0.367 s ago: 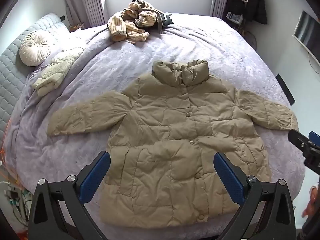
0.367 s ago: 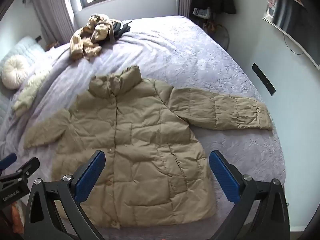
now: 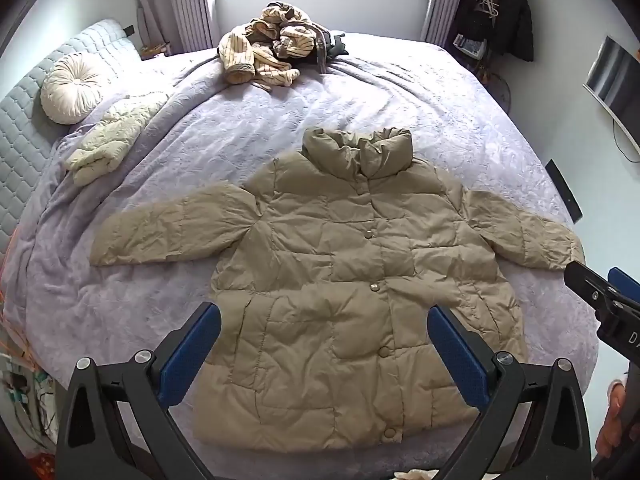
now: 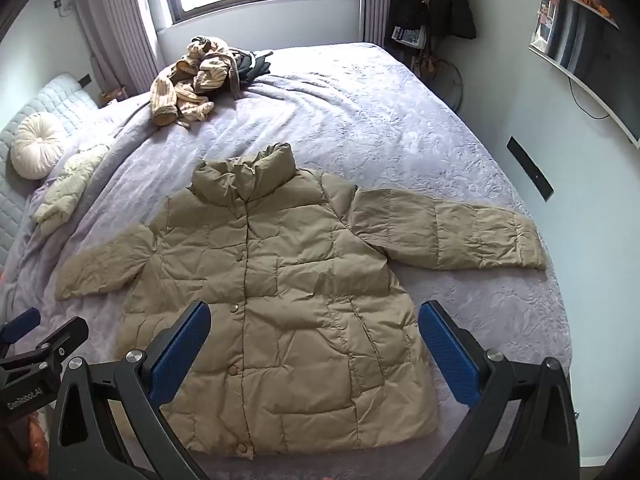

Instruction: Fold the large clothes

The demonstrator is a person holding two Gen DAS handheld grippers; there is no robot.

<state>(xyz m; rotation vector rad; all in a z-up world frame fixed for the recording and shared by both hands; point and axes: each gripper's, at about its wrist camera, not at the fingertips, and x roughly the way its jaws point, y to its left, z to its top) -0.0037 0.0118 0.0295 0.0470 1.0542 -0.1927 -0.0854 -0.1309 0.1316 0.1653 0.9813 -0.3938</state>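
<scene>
A tan puffer jacket (image 3: 344, 280) lies flat, front up and buttoned, on the lilac bedspread (image 3: 240, 128), both sleeves spread out sideways; it also shows in the right wrist view (image 4: 288, 300). My left gripper (image 3: 324, 344) is open and empty, hovering above the jacket's lower part. My right gripper (image 4: 314, 340) is open and empty above the jacket's lower half. The right gripper also shows at the right edge of the left wrist view (image 3: 604, 300), near the right cuff. The left gripper shows at the left edge of the right wrist view (image 4: 36, 340).
A heap of striped and dark clothes (image 3: 276, 48) lies at the far end of the bed. A cream garment (image 3: 108, 144) and a round pillow (image 3: 72, 88) lie at the left by the headboard. A wall (image 4: 560, 168) runs close along the bed's right side.
Both grippers have risen and tilted a little, so the jacket sits slightly lower in each view. The jacket has not moved.
</scene>
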